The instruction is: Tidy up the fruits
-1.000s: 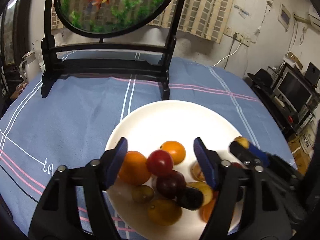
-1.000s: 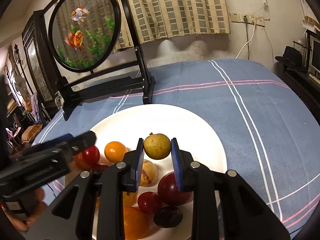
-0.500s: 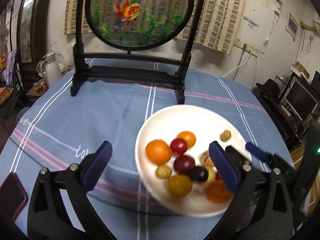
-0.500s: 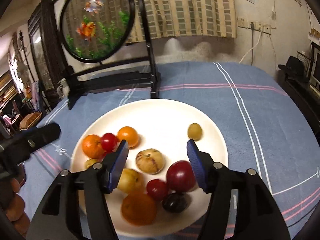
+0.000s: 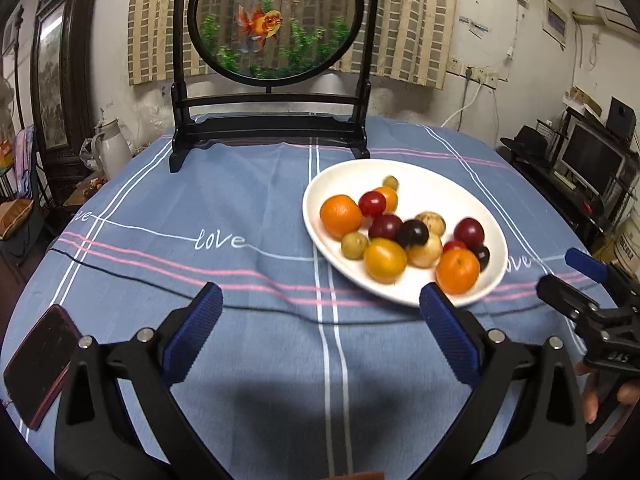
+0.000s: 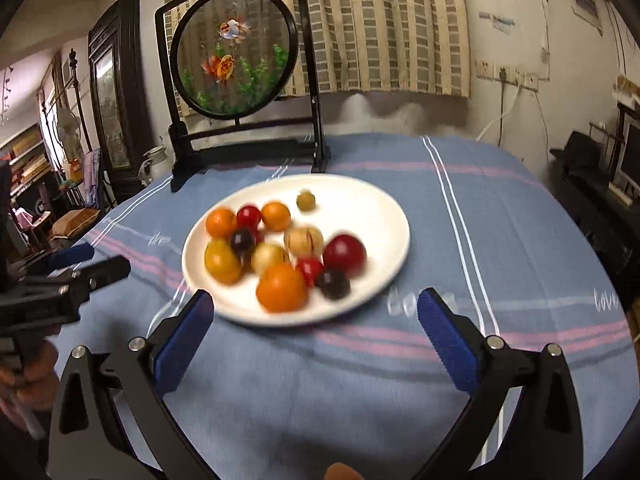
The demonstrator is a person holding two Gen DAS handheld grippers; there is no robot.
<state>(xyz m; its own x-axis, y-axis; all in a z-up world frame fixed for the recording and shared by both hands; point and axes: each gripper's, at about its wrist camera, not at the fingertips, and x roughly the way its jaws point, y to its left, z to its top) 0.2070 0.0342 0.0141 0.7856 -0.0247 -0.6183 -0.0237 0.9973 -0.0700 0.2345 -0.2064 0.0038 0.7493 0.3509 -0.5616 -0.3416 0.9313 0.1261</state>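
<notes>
1. Left gripper (image 5: 320,322): jaws spread wide, holding nothing, above bare blue tablecloth (image 5: 248,360) on the near side of the plate. A dark phone (image 5: 38,364) lies at the near left edge of the table.
2. Right gripper (image 6: 316,326): jaws spread wide, holding nothing, just short of the plate's near rim.
3. A thin black cable (image 5: 160,286) crosses the cloth between the left gripper and the plate. Judgement: a low approach could snag it.
4. White plate (image 5: 440,184): holds all the fruit visible. The cluster sits toward the near and left parts; one small green fruit (image 6: 306,201) lies apart on the far side, with bare plate to its right.
5. Handling, as a judgement:
   - The fruits are round, smooth and light, so they roll readily; the dark plums (image 5: 412,233) likely bruise under hard pressure.
   - Grip each across its widest girth, with moderate closure.
   - The near orange (image 6: 282,287) sits outermost, with room for a finger on each side.
   - Packed fruits touch; taking one may displace its neighbours.
6. Open cloth lies right of the plate; the table edge falls away beyond it.
7. A framed goldfish screen (image 5: 276,20) stands just beyond the plate, limiting forward travel.
</notes>
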